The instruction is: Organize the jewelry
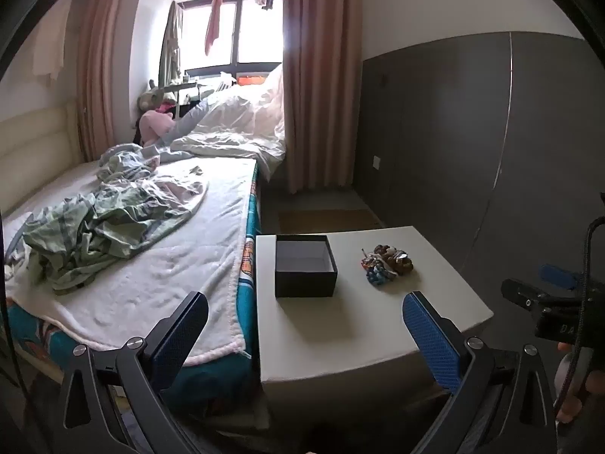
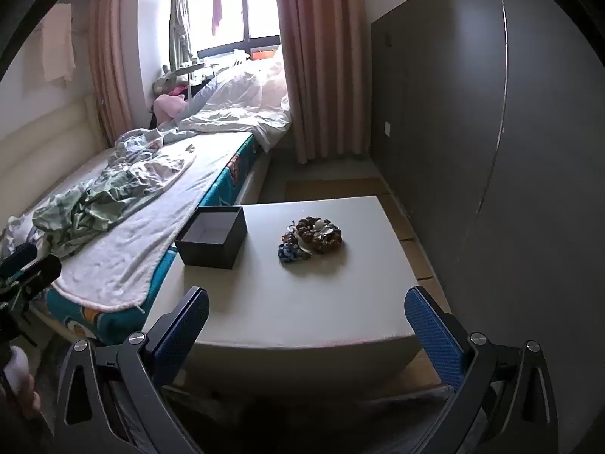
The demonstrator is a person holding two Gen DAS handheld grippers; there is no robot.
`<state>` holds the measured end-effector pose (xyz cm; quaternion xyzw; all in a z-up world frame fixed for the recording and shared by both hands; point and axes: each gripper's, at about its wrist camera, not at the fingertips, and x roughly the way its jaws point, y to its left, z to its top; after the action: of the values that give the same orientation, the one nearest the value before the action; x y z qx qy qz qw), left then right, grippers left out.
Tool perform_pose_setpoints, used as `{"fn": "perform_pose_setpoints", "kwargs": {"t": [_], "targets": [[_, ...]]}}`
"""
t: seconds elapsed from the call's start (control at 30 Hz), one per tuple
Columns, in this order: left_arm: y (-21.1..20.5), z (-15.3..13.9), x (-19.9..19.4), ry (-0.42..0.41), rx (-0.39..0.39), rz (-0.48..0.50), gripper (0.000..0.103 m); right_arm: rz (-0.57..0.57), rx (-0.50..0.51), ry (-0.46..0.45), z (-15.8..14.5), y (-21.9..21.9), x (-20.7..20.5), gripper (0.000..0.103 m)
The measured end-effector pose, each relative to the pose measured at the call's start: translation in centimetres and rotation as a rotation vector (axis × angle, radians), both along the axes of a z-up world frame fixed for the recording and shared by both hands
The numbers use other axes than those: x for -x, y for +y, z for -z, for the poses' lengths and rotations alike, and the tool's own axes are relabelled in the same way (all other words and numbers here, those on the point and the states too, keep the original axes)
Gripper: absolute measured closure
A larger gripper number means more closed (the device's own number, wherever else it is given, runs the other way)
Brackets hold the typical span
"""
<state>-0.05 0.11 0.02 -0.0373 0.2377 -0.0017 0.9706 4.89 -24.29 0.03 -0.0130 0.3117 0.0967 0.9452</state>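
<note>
Scene: bedroom, low white table (image 1: 363,325) beside a bed (image 1: 124,295), grey wall panels (image 1: 453,132) on the right.
Jewelry: small heap of beaded bracelets (image 1: 386,263) on the table top, right of the box and apart from it; brown beaded piece on top, blue one at the near left edge, clearer in the right wrist view (image 2: 312,238).
Box: black open-top box (image 1: 305,266), pale lining, nothing visible inside; sits at the table's left edge next to the bed; right wrist view shows it too (image 2: 211,237).
Left gripper (image 1: 305,325): tongs spread wide, nothing between the blue pads (image 1: 435,336), hanging over the near edge of the table, angled down, short of the box.
Right gripper (image 2: 307,325): tongs spread wide, nothing held, blue pads (image 2: 435,333) over the table's near edge, angled down toward the jewelry, well short of it.
Cross views: right gripper body shows at the right edge of the left wrist view (image 1: 556,302); left gripper body at the left edge of the right wrist view (image 2: 22,280).
Bed: white towel-like blanket (image 2: 124,249), crumpled green striped clothes (image 1: 94,234), white duvet (image 1: 234,125) piled at the far end.
Background: window (image 1: 227,34) with hanging laundry, pink curtains (image 1: 321,75).
</note>
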Motion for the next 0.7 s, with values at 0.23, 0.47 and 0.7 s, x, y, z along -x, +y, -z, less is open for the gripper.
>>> {"fn": "perform_pose_setpoints", "kwargs": {"t": [0.23, 0.47, 0.7], "targets": [[0.29, -0.18, -0.55, 0.036, 0.002, -0.022, 0.000, 0.001, 0.004, 0.017, -0.05, 0.09, -0.03, 0.000], [0.56, 0.44, -0.26, 0.022, 0.022, -0.008, 0.000, -0.003, -0.006, 0.017, -0.09, 0.37, 0.04, 0.000], [0.65, 0.18, -0.05, 0.008, 0.024, -0.014, 0.000, -0.004, -0.004, 0.006, -0.23, 0.44, 0.13, 0.000]]}}
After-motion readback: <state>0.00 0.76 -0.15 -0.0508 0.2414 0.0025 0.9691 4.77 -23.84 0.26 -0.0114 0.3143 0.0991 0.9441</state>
